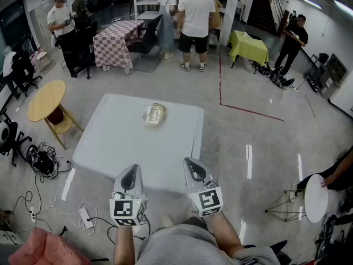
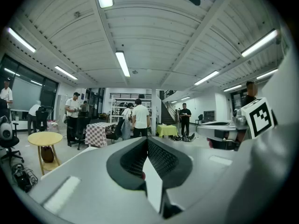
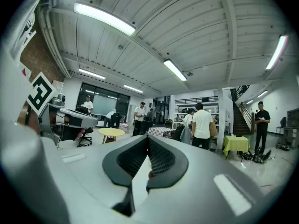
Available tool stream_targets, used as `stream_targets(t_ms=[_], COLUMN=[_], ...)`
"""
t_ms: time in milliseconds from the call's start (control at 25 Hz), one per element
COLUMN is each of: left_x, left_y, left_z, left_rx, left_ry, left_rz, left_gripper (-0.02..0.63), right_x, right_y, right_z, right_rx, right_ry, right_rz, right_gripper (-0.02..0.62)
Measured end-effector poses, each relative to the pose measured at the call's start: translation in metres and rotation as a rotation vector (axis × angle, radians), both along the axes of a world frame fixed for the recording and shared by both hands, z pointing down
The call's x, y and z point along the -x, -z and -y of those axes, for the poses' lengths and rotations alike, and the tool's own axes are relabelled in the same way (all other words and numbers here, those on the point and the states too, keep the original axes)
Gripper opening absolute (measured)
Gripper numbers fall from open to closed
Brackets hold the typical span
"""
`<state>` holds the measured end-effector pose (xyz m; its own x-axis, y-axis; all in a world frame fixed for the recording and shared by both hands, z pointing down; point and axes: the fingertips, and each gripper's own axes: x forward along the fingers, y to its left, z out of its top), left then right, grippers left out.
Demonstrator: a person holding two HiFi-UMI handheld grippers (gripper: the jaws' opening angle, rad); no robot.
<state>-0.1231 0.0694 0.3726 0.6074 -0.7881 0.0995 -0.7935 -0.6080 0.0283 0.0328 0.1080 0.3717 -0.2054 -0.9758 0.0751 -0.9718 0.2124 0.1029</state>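
Note:
I hold both grippers side by side over the near edge of a white square table (image 1: 110, 142). My left gripper (image 1: 130, 173) is shut, its jaws pressed together with nothing between them. My right gripper (image 1: 193, 167) is shut and empty too. A clear, shiny container (image 1: 154, 115) lies toward the far side of the table, well beyond both grippers. In the left gripper view the shut left gripper (image 2: 145, 141) points level across the room; in the right gripper view the shut right gripper (image 3: 146, 141) does the same. The table top does not show in either gripper view.
A round yellow side table (image 1: 46, 99) stands left of the table. Cables and a power strip (image 1: 87, 217) lie on the floor at the near left. Several people stand at the back near a checkered table (image 1: 113, 40) and a green-covered table (image 1: 248, 46). A round white stand (image 1: 315, 197) is at right.

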Motion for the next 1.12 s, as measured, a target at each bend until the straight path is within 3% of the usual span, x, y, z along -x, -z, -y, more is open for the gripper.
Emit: stream_targets(t_ms=[760,1120], left_x=[0.014,0.01], left_y=[-0.003,-0.018], left_z=[0.006,0.049], left_rx=[0.012,0.041], left_ry=[0.013,0.036], left_rz=[-0.008,0.002], left_gripper=[0.012,0.012], right_x=[0.013,0.002], right_y=[-0.007,-0.023], right_z=[0.007,0.05], right_rx=[0.032,0.064], right_ry=[0.018,0.026], right_rz=[0.036,0.044], right_gripper=[0.005,0.005])
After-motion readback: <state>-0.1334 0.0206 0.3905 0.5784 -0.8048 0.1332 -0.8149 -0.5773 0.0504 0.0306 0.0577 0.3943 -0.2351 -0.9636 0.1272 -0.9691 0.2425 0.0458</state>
